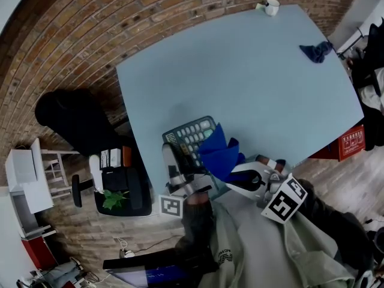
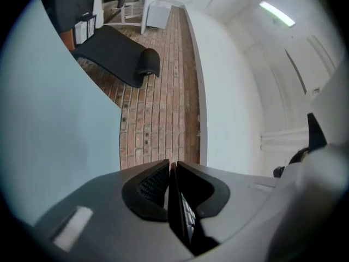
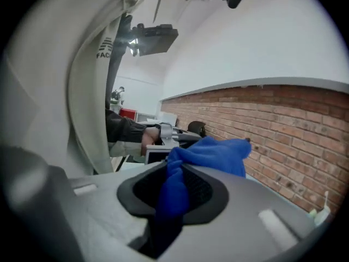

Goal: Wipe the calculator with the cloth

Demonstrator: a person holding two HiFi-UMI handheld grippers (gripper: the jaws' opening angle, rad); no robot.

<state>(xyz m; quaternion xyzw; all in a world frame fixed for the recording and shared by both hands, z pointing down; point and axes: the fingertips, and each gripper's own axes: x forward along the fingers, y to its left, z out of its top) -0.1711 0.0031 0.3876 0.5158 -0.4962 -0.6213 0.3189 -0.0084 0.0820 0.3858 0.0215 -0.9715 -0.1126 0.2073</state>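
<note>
Calculator (image 1: 191, 138) clamped edge-on in L gripper (image 1: 182, 164), over near edge of table (image 1: 252, 77). R gripper (image 1: 235, 168) clenched on blue cloth (image 1: 219, 152), which overlaps calc's right corner.

We classify this site as an office-type workroom. A light blue table (image 1: 258, 83) stands by a brick wall (image 1: 108, 17). Around it are a black chair (image 1: 75, 119), a white cabinet (image 1: 27, 179), a potted plant (image 1: 113, 199) and a ceiling strip light (image 2: 277, 13).

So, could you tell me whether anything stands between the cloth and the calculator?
Nothing visible does. In the head view the cloth, clamped in the right gripper, overlaps the calculator, which the left gripper holds.
</note>
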